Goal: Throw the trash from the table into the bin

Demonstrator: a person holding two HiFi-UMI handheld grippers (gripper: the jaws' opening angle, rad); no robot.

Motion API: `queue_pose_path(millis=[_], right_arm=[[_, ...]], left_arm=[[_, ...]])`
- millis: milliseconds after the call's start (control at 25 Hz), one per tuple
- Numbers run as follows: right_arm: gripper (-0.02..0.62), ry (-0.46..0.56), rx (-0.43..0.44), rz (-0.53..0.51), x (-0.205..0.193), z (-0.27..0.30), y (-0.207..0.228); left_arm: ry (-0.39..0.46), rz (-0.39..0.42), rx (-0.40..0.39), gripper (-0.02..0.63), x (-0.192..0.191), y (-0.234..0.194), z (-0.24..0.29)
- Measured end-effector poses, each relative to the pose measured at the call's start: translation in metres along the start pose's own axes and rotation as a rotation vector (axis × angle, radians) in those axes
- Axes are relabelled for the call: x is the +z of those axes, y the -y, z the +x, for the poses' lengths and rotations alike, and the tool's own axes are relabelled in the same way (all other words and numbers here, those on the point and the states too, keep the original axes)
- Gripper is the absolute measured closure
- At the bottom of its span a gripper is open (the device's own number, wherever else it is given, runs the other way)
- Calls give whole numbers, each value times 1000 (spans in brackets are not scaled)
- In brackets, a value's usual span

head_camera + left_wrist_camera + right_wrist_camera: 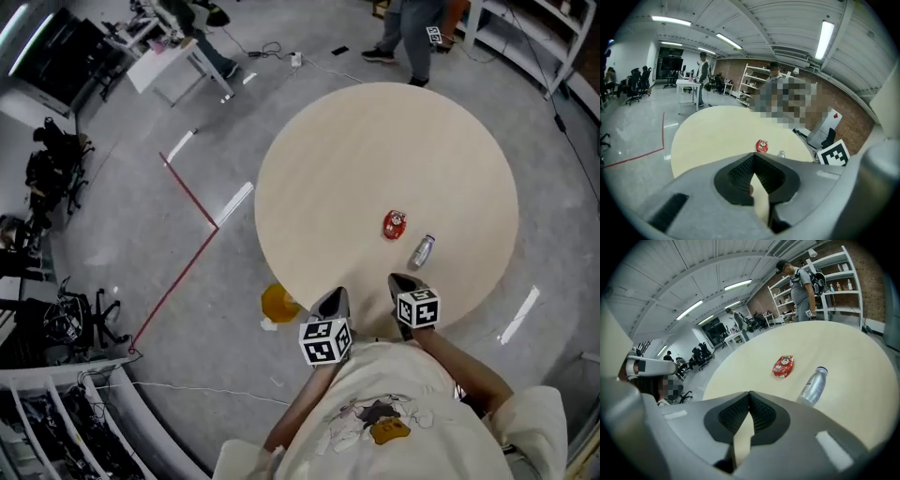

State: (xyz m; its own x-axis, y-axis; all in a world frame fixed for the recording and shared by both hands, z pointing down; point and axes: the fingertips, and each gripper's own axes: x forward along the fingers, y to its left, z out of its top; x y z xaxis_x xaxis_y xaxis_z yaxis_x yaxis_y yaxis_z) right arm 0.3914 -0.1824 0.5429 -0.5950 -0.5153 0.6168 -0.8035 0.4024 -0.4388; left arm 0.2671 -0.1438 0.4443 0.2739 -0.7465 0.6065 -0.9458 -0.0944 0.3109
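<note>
Head view: a round pale wooden table (375, 141) lies ahead of both grippers, with two pieces of trash on its near half.
Left gripper (339, 294): its jaws are pressed together with nothing between them, and it is poised at the table's near edge. Both pieces lie ahead of it and to its right.
Right gripper (397, 279): its jaws are likewise pressed together and empty, with the tip over the near rim. It is the closer tool to both pieces.
Red crumpled foil packet (395, 224): it lies flat on the table ahead of the right gripper, apart from the bottle. It looks very light, thin and soft, and likely to slide rather than resist.
Packet hold: a raised crumpled edge is probably best, since a flat face gives the pads little to bite.
Small clear plastic bottle (422, 251): it lies on its side just ahead and slightly right of the right gripper, cap end pointing away. It seems light and smooth, and prone to roll.
Bottle hold: across the middle of the body, jaws square to its length. The thin wall may dent under a hard squeeze.
Yellow-orange bin (279, 303): it sits on the floor just left of the left gripper, beside the table's edge. Its exact form is hard to make out.
Next move: the jaws must spread before either pick.
</note>
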Motion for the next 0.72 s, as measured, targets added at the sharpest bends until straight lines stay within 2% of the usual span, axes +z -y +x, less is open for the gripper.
queue_pose_path(millis=[200,360,440,560,720], right_arm=[[588,24,-78,28,-7,-28,40],[521,33,-137,93,-14,-36,74],[432,36,-187,117,-16,-35,88],[361,37,-276,140,-15,-33,106],[315,-1,-394,236,-27,-31,133]], left_arm=[[-20,15,-22,603,-15,29,5],[-27,12,-20,603,-23,39,10],[-30,9,-13,603,-27,37,12],[-40,7,-4,603,-31,35,12],[-48,0,20,603,-36,33,1]])
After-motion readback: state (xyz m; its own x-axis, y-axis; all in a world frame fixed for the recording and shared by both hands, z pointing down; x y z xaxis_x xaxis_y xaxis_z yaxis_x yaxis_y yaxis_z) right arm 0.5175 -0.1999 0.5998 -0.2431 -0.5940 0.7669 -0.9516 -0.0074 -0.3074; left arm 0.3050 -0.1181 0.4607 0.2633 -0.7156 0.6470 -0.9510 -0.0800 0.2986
